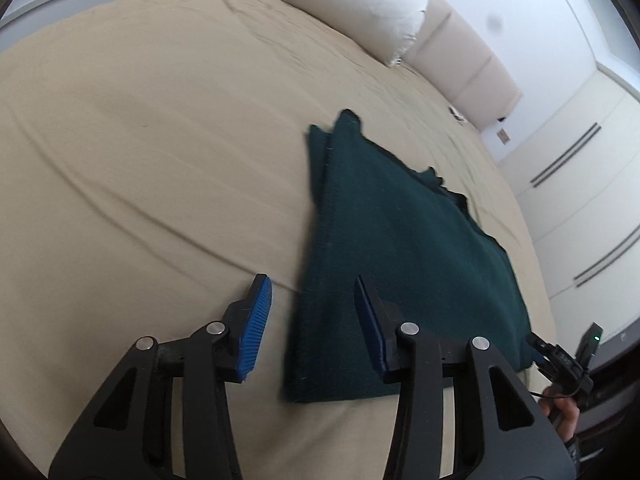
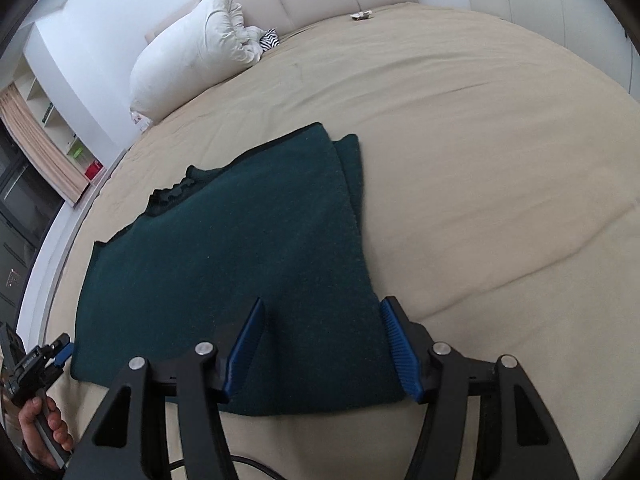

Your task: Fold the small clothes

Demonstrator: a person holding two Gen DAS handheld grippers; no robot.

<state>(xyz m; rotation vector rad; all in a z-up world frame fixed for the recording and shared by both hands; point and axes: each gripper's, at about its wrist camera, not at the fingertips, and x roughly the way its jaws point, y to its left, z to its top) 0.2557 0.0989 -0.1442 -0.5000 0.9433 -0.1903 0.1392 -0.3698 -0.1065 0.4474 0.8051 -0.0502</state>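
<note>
A dark green knitted garment (image 1: 404,248) lies flat on the beige bed sheet (image 1: 140,140), with one side folded over itself. My left gripper (image 1: 312,296) is open and empty, hovering over the garment's near left edge. In the right wrist view the same garment (image 2: 248,252) lies spread out, and my right gripper (image 2: 322,316) is open and empty above its near right corner. The other gripper shows at the far edge of each view: the right one (image 1: 560,356) and the left one (image 2: 44,360), both beside the garment's near corners.
A white pillow (image 1: 360,4) leans against the padded headboard (image 1: 460,56). A small striped item (image 2: 270,38) lies by the pillow (image 2: 192,52). White wardrobe doors (image 1: 580,184) stand beyond the bed. Shelves and a curtain (image 2: 44,136) are at the left.
</note>
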